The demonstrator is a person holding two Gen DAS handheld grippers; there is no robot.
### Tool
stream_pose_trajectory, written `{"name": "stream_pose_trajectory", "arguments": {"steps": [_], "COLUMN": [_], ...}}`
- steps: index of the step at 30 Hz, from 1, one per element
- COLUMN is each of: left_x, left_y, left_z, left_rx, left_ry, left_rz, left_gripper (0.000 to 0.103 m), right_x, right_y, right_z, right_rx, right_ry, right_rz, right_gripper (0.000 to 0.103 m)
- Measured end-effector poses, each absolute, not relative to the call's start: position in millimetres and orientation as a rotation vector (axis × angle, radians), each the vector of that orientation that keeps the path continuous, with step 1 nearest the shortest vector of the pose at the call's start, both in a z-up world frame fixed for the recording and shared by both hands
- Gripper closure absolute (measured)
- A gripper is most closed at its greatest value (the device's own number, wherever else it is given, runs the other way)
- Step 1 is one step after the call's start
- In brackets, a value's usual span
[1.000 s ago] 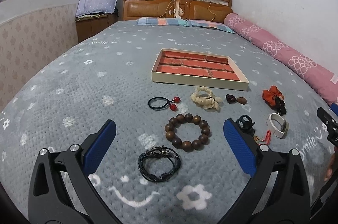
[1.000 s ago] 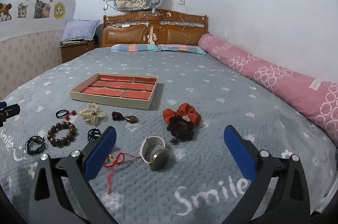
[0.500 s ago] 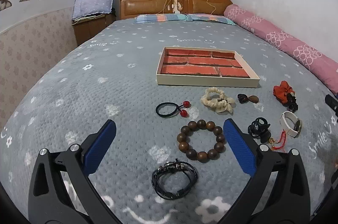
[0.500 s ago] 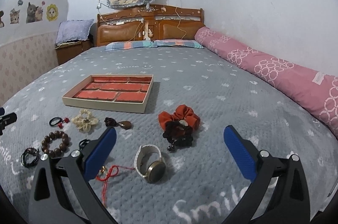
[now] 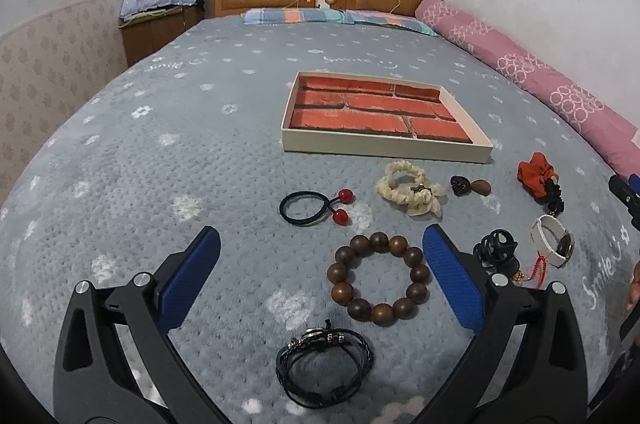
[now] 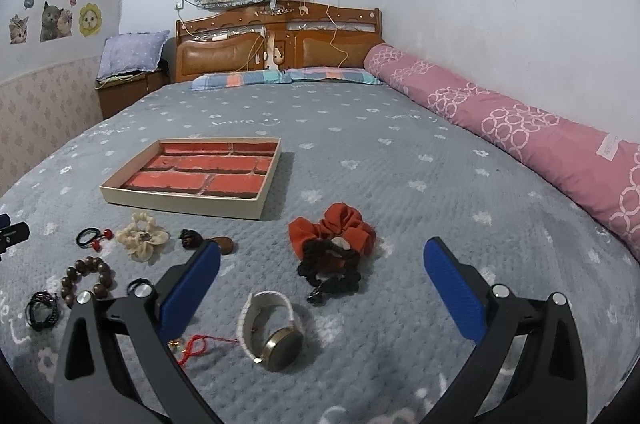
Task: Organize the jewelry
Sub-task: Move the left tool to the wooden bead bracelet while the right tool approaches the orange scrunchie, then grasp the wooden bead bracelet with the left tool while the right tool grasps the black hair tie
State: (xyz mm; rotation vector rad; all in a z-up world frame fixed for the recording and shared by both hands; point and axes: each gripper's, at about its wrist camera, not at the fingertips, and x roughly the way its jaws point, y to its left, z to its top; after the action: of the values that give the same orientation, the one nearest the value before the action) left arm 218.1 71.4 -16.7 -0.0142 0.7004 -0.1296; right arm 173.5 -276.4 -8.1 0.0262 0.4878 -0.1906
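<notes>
Both hand-held grippers, L [image 5: 320, 280] & R [image 6: 322, 284], wide apart, empty.

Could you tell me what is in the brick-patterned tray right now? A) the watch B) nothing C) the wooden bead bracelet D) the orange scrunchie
B, the tray is bare, while the bracelet, watch and scrunchie all lie on the blanket.

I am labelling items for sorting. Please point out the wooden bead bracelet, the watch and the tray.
wooden bead bracelet [image 5: 378, 277], left wrist view, a lower bead
watch [image 6: 280, 346], right wrist view, round face
tray [image 5: 384, 148], left wrist view, near wall
</notes>
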Motion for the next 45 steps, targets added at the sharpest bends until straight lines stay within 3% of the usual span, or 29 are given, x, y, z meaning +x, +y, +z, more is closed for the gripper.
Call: {"name": "stream_pose_trajectory", "arguments": {"steps": [8,15,19,24,29,32,36,39,45], "left_x": [239.6,250.0,255.6,260.5,265.1,271.4,272.5,274.5,275.1], "left_y": [65.5,57.8,57.9,51.5,45.6,45.8,49.1,48.1,49.2], "left_z": [-51.2,-72.4,-80.3,-91.8,-97.6,-102.9,-103.4,-104.9,-104.1], "left_rx": [-0.014,-0.012,-0.029,0.004,0.036,0.033,0.003,0.007,-0.005], "left_ry": [0.799,0.847,0.869,0.893,0.911,0.943,0.941,0.944,0.946], "left_rz": [-0.143,-0.129,-0.119,-0.091,-0.083,-0.085,-0.080,-0.077,-0.074], "left_gripper": [0.019,0.020,0.020,0.020,0.027,0.039,0.041,0.041,0.058], "right_x": [198.8,227.5,246.4,267.8,280.0,280.2,278.7,279.7,278.1], "right_y": [-300.7,-325.3,-336.3,-344.0,-347.7,-348.2,-343.0,-341.7,-344.8], "right_z": [-33.7,-64.9,-78.7,-91.3,-102.4,-105.4,-106.4,-107.1,-105.8], "right_rx": [-0.008,-0.015,0.001,0.010,0.023,0.026,0.010,0.006,0.029], "right_ry": [0.551,0.635,0.698,0.764,0.818,0.824,0.818,0.826,0.821], "right_rz": [-0.247,-0.270,-0.250,-0.237,-0.238,-0.238,-0.231,-0.219,-0.205], "right_gripper": [0.004,0.005,0.018,0.020,0.030,0.031,0.037,0.043,0.060]}}
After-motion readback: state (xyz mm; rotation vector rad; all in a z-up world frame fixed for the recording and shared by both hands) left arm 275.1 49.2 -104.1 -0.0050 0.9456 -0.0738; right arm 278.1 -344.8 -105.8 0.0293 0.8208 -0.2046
